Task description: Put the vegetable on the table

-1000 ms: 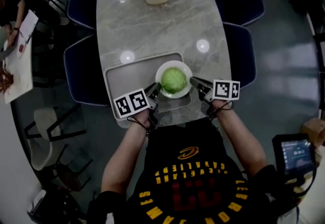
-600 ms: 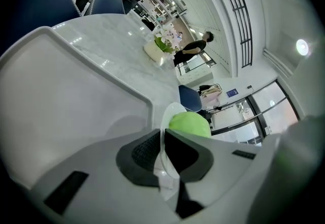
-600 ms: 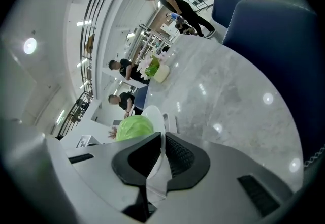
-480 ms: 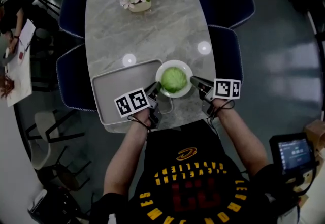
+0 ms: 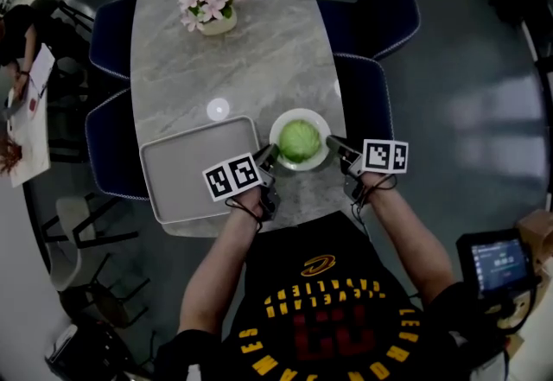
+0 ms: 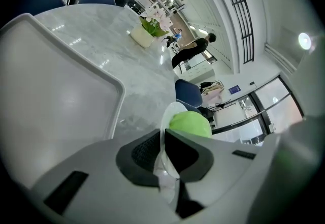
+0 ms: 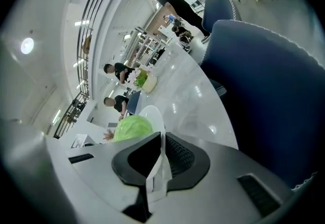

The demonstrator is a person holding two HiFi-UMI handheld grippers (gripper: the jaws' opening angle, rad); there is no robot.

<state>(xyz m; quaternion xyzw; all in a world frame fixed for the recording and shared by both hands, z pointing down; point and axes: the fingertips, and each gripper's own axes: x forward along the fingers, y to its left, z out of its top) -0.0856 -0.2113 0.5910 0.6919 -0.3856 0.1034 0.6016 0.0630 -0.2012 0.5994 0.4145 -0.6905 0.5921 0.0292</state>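
Observation:
A green cabbage (image 5: 298, 140) lies on a white plate (image 5: 321, 124) over the near right part of the marble table (image 5: 259, 60), just right of the grey tray (image 5: 194, 168). My left gripper (image 5: 270, 153) is shut on the plate's left rim. On the opposite rim my right gripper (image 5: 331, 143) is shut too. In the left gripper view the plate's rim (image 6: 165, 121) stands between the pads, the cabbage (image 6: 190, 124) beyond my left gripper (image 6: 163, 159). The right gripper view shows my right gripper (image 7: 161, 154) clamping the plate (image 7: 155, 116), with the cabbage (image 7: 132, 127) behind. Whether the plate rests on the table cannot be told.
A vase of pink flowers (image 5: 210, 3) stands at the table's far end. Blue chairs flank the table at right (image 5: 363, 94) and left (image 5: 104, 146). The table's near edge runs just under the grippers. People sit and stand in the background.
Both grippers have carried the plate with the cabbage to the right, off the tray's right corner to the table beside the tray. Both grips are unchanged.

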